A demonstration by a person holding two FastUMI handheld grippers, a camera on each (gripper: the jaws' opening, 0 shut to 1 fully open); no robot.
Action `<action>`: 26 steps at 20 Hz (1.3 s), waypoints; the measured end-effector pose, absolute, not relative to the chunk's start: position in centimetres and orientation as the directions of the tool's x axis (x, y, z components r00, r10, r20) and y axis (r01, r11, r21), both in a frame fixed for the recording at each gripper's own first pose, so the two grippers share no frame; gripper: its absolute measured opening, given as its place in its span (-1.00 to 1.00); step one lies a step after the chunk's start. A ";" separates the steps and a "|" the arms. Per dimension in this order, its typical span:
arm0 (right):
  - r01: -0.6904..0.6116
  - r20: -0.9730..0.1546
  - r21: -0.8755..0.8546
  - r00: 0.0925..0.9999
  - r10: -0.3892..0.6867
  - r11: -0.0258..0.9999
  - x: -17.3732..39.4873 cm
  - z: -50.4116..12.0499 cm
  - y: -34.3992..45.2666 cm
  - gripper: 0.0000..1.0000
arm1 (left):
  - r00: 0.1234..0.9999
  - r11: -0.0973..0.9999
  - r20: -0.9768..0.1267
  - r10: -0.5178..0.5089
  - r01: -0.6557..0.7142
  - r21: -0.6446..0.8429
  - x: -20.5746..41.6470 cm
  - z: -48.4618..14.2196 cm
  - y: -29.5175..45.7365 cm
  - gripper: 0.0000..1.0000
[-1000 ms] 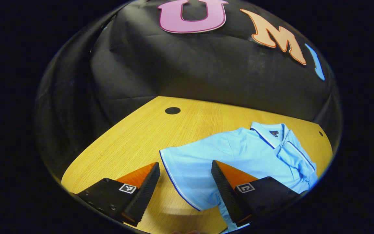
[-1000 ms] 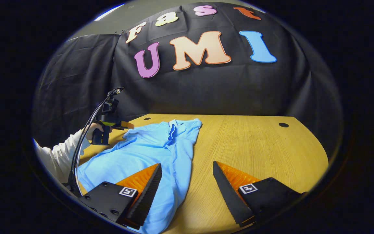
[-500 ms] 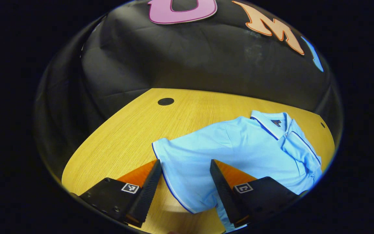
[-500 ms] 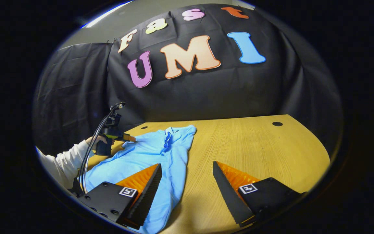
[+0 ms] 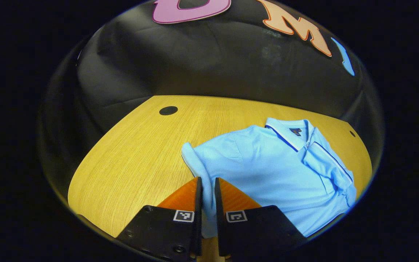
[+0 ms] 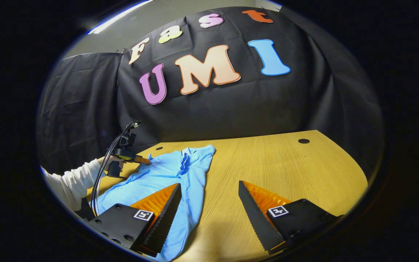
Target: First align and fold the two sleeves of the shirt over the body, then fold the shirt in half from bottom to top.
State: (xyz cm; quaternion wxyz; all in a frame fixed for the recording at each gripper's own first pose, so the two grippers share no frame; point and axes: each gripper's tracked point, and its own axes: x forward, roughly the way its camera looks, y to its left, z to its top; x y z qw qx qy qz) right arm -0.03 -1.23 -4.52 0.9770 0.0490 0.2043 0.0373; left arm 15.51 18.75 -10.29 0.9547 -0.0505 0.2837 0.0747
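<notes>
Shirt [image 5: 275, 171], one light blue polo, lies flat on the wooden worktop [image 5: 133, 153], collar toward the booth wall. Left hand-held gripper [image 5: 206, 193] has its two fingers pinched together on the near sleeve [image 5: 199, 163] at the shirt's edge. Right hand-held gripper [image 6: 209, 203] hangs with fingers spread wide, gripping nothing, its left finger over the shirt's hem side.

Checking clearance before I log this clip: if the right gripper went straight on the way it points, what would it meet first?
Probably bare table: the open right gripper points past the blue shirt, whose edge lies just left of its line. Depth is uncertain.
</notes>
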 end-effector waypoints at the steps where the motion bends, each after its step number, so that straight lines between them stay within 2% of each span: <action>1: -0.052 -0.395 0.106 0.914 0.091 0.993 -0.1 -4.5 -1.3 0.96 | 0.832 0.986 -0.545 0.099 -0.157 -0.060 15.6 -10.3 18.7 -0.73; 3: -0.052 -0.388 0.108 0.917 0.091 0.993 -0.2 -4.2 -1.3 0.96 | 0.847 0.988 -0.527 0.068 -0.132 -0.084 15.8 -9.9 18.6 -0.92; 5: -0.047 -0.384 0.112 0.919 0.087 0.993 -0.2 -3.9 -1.5 0.95 | 0.848 0.989 -0.528 0.052 -0.115 -0.088 15.6 -9.9 18.6 -0.99; 8: -0.036 -0.378 0.108 0.923 0.074 0.993 -0.2 -3.7 -2.0 0.97 | 0.856 0.990 -0.514 0.053 -0.112 -0.084 15.6 -9.0 18.7 -1.00; 11: -0.031 -0.383 0.109 0.921 0.071 0.994 -0.3 -3.9 -2.1 0.96 | 0.891 0.991 -0.453 0.023 -0.080 -0.106 15.9 -5.9 17.1 -1.00; 14: -0.034 -0.389 0.104 0.918 0.072 0.994 -0.3 -4.1 -2.0 0.96 | 0.913 0.992 -0.405 -0.047 -0.006 -0.127 16.3 -2.9 13.8 -1.00; 19: -0.050 -0.404 0.114 0.910 0.092 0.992 -0.5 -4.7 -1.3 0.96 | 0.922 0.986 -0.353 -0.162 0.141 -0.084 17.1 0.5 6.0 -1.00; 24: -0.051 -0.414 0.105 0.906 0.090 0.993 -0.7 -4.8 -1.4 0.97 | 0.883 0.958 -0.385 -0.270 0.285 -0.018 17.5 -0.1 -2.2 -1.00; 26: -0.056 -0.421 0.101 0.902 0.094 0.993 -0.8 -5.0 -1.3 0.96 | 0.868 0.951 -0.409 -0.280 0.310 0.008 17.5 -1.3 -4.4 -1.00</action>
